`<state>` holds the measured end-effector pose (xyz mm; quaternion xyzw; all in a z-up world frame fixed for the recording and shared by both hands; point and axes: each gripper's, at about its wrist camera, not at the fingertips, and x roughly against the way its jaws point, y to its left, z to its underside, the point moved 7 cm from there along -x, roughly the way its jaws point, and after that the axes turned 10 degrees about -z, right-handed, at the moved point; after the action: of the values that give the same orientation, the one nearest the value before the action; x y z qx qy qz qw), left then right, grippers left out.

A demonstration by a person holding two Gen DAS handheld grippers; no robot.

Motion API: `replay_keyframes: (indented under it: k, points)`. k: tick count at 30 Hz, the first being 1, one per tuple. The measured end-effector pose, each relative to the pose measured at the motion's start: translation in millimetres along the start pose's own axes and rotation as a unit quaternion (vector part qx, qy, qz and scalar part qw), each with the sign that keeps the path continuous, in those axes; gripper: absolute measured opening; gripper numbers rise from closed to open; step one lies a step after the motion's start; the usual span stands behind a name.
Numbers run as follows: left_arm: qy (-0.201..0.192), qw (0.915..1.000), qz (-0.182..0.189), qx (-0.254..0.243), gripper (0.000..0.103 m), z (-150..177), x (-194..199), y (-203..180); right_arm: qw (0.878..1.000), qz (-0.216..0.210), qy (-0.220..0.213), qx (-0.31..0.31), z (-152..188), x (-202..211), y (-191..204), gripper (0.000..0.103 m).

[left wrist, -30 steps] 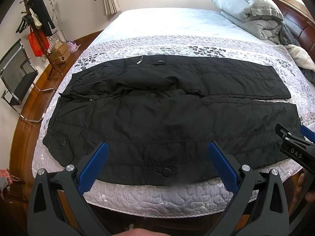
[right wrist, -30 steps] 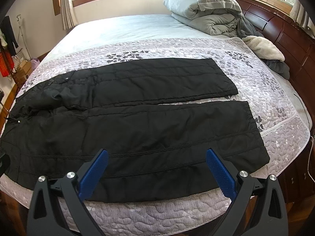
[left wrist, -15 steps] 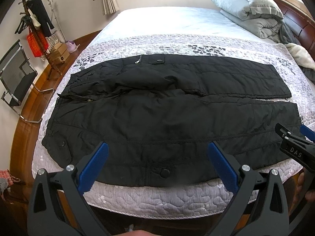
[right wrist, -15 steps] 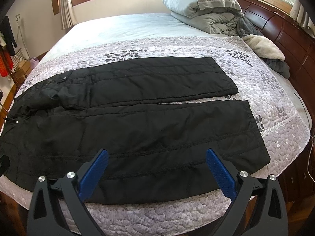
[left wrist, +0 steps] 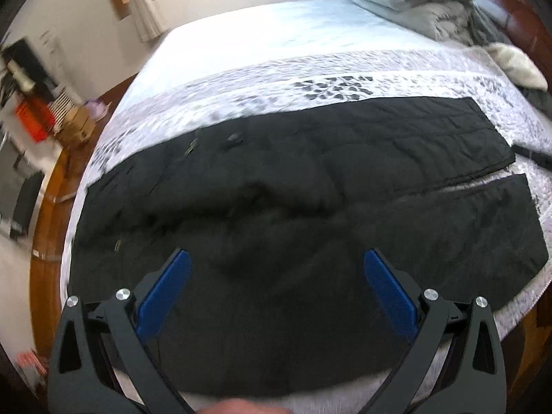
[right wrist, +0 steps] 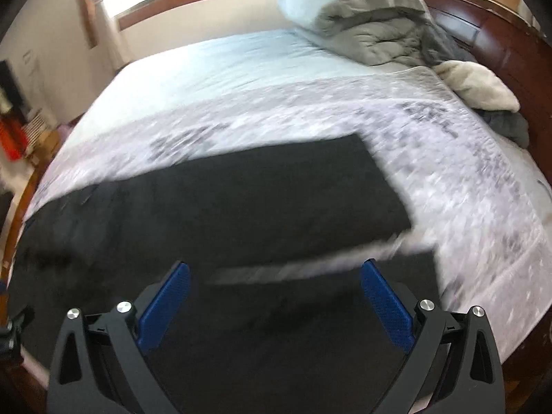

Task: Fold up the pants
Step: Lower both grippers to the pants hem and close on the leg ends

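Observation:
Black padded pants (left wrist: 293,214) lie flat across the bed, waist to the left and both legs running right side by side. My left gripper (left wrist: 276,269) is open and empty above the near leg by the waist end. My right gripper (right wrist: 276,281) is open and empty above the near leg of the pants (right wrist: 241,207), close to the gap between the two legs. Both views are blurred by motion.
A patterned grey quilt (left wrist: 345,79) covers the bed. A folded grey duvet (right wrist: 362,24) and a cream blanket (right wrist: 476,86) lie by the dark wooden headboard (right wrist: 510,45) on the right. A wooden bed frame edge (left wrist: 48,214) and floor clutter (left wrist: 69,120) are to the left.
Both grippers have moved forward over the pants, which now fill more of each view. The jaws have stayed open and the pants have not moved.

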<state>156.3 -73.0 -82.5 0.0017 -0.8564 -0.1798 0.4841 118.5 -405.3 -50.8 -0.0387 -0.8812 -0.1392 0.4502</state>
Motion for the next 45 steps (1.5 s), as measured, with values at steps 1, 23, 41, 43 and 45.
replay_keyframes:
  k: [1,23,41,43,45]
  points:
    - [-0.002,1.0000,0.007,0.000,0.100,-13.0,-6.0,-5.9,1.000,0.011,0.006,0.002,-16.8,-10.1,-16.7,0.100]
    - [0.156,0.9831,0.092,-0.024,0.100,-142.7,-180.6,-109.6,0.980,-0.078,0.181,0.009,-110.5,-211.4,-148.4,0.100]
    - [0.087,0.9725,0.208,-0.058,0.100,-197.2,-174.1,-118.7,0.983,-0.127,0.031,0.128,-126.6,-101.7,-108.5,0.015]
    - [0.075,0.9679,0.228,-0.076,0.100,-205.6,-173.9,-128.9,0.981,-0.144,0.008,0.129,-131.3,-85.7,-106.8,0.014]
    - [0.062,0.9615,0.251,-0.094,0.100,-216.6,-174.3,-140.9,0.978,-0.159,-0.010,0.134,-138.0,-77.3,-103.3,0.014]
